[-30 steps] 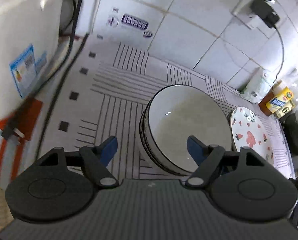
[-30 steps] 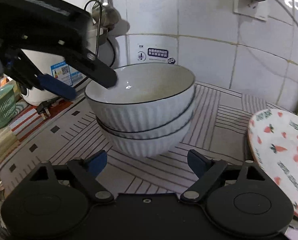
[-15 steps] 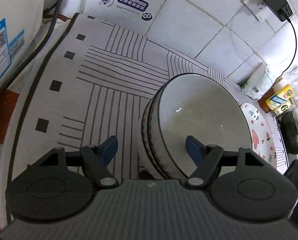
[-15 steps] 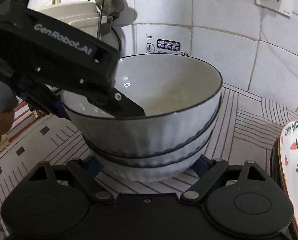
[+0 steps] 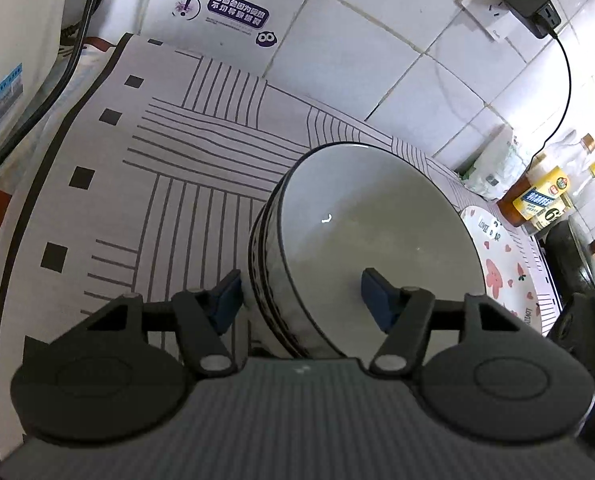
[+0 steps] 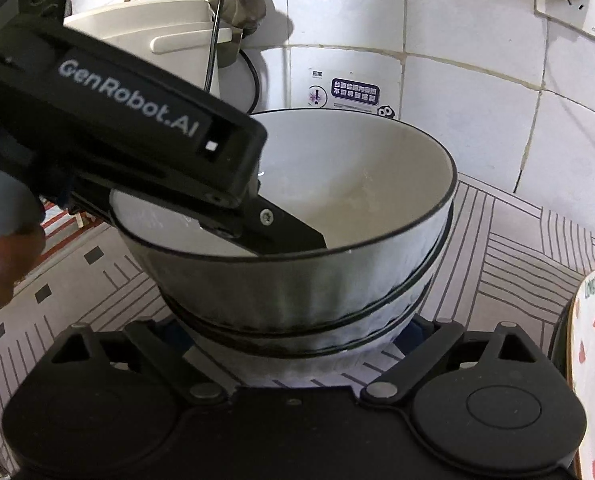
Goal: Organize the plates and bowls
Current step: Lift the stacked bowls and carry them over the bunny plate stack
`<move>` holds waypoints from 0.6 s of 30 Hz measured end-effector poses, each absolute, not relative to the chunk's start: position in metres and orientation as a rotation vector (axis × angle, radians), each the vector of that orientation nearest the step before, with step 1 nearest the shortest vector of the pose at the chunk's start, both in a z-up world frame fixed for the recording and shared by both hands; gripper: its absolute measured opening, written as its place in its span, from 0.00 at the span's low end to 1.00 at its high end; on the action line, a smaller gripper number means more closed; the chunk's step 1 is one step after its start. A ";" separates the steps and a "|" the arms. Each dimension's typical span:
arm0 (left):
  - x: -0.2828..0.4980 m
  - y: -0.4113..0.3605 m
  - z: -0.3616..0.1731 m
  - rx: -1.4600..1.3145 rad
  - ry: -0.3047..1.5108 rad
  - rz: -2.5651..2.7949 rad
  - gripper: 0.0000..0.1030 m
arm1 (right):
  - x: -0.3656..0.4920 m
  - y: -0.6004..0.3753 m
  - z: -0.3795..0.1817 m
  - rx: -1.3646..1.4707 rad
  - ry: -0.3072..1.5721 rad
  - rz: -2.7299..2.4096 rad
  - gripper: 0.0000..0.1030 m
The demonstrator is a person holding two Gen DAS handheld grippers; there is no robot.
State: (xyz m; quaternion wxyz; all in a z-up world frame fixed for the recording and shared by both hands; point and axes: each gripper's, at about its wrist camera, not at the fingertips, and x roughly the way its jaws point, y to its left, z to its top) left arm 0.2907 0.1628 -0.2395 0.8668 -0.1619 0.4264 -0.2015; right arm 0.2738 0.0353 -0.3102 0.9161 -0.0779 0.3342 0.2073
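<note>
Stack of white ribbed ceramic bowls w/ thin black rims (image 5: 361, 240), nested one in another, sits on the white mat w/ black line pattern (image 5: 185, 168) covering the counter.

Left hand-held gripper (image 5: 301, 296) straddles the top bowl's near wall: one blue pad (image 5: 227, 298) outside the stack, just beside the ribbed wall, the other inside the bowl. Jaws have just been closing w/ the rim between them; the inner pad stands clear of the wall, so not clamped yet. In the right wrist view the left hand-held gripper (image 6: 233, 224) comes in from the upper left, one black finger (image 6: 289, 234) reaching over the rim into the bowl; a person's fingertips (image 6: 1, 264) show at the left edge.

Right hand-held gripper (image 6: 297, 340) is low against the stack's near side, jaws wide and just been opening, the lower bowls (image 6: 305, 336) between them; pads mostly hidden behind the bowls, can't tell if they touch.

Right of the stack, just beside it: white round plate w/ pink hearts and carrots print (image 5: 505, 272). Beyond that, bottles w/ yellow labels (image 5: 537, 200). Left of the left hand-held gripper: white appliance w/ blue label (image 5: 1, 80), black cable alongside. Ahead: white tiled wall (image 5: 369, 56) w/ purple sticker, wall socket w/ black charger (image 5: 525, 4).
</note>
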 end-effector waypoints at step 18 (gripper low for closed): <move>0.270 0.144 -0.212 -0.254 0.863 -0.464 0.61 | 0.248 0.032 -0.298 -0.206 0.578 0.393 0.94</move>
